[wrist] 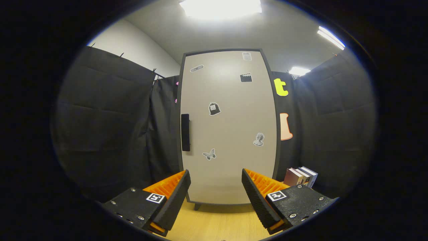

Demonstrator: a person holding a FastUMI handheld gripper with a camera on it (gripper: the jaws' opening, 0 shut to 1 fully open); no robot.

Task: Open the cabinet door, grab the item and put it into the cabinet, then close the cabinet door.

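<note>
Rides on the gripper (216, 187), looking forward along its two spread fingers, level and square-on to the closed cabinet door (229, 127). Stands back from that door, far enough to take in its whole height, from top edge to the feet on the wooden tabletop (217, 224). Takes in also the dark handle (185, 132) at the door's left edge and books (301, 176) by the cabinet's lower right corner.

The cabinet (229, 127) is standing on the floor (217, 224); books (301, 176) are sitting just right of the cabinet's base, and the gripper's (216, 194) spread fingers are pointing at it.
</note>
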